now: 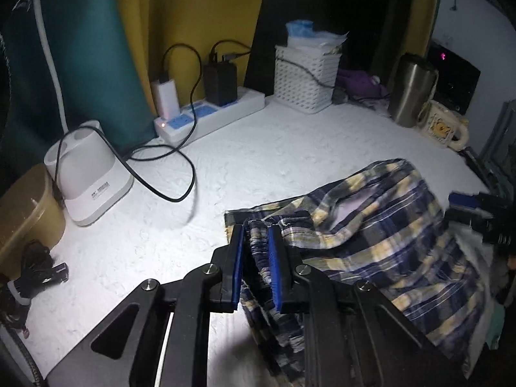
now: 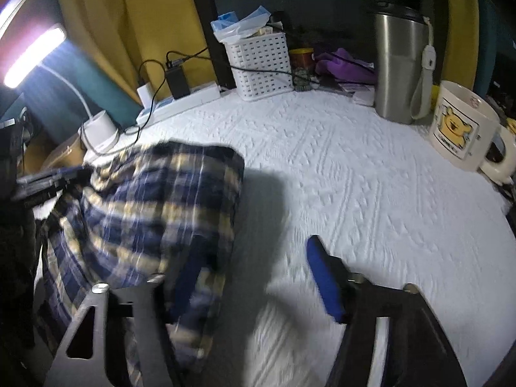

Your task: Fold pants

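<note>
left hand-held gripper (image 1: pixel 254 242) is clamped on a bunched edge of the plaid pants (image 1: pixel 371 242) on the white surface (image 1: pixel 242 161) – right hand-held gripper (image 2: pixel 254 261) gapes, cloth over one finger. Mid-fold; next needs a right-side grip

navy-and-yellow plaid pants (image 1: pixel 380 225), blue-padded black left claw (image 1: pixel 254 242), white textured tabletop (image 2: pixel 371 177)

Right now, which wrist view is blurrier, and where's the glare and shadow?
Right wrist view: motion-smeared, worst on the plaid pants; the lamp blows out at upper left, and a dark shadow falls on the white cover beside the pants. Left wrist view: sharp on the left tool pinching fabric, dim at the edges, fisheye-bent.
</note>
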Motion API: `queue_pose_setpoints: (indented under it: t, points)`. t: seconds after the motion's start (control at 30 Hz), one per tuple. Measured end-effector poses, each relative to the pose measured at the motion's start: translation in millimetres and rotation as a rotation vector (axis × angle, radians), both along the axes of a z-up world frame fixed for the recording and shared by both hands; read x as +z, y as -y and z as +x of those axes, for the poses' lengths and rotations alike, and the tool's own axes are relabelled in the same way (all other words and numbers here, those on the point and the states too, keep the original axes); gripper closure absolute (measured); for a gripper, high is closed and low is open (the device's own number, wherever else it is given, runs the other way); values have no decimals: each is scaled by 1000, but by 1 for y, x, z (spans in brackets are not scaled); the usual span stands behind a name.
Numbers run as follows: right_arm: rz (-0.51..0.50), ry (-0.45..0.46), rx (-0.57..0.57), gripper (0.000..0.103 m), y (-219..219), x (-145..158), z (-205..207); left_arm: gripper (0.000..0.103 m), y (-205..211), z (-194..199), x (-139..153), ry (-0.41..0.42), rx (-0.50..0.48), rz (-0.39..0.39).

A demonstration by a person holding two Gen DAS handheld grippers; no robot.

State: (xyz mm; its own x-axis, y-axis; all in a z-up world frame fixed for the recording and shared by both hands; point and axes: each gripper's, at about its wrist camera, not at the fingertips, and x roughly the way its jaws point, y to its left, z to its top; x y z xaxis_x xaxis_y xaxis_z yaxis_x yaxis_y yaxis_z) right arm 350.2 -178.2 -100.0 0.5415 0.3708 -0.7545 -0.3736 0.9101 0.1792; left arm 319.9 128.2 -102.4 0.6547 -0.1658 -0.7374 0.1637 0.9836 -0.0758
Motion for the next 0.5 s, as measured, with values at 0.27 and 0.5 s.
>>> queue_pose_setpoints:
  t: [0.27, 0.5]
  points:
    - [45, -9, 79, 61, -22, 7, 34, 89, 0, -11, 7, 11, 2, 4]
    - [-8, -30, 137, 61, -43, -8, 48, 89, 3, -17, 10, 24, -10, 11]
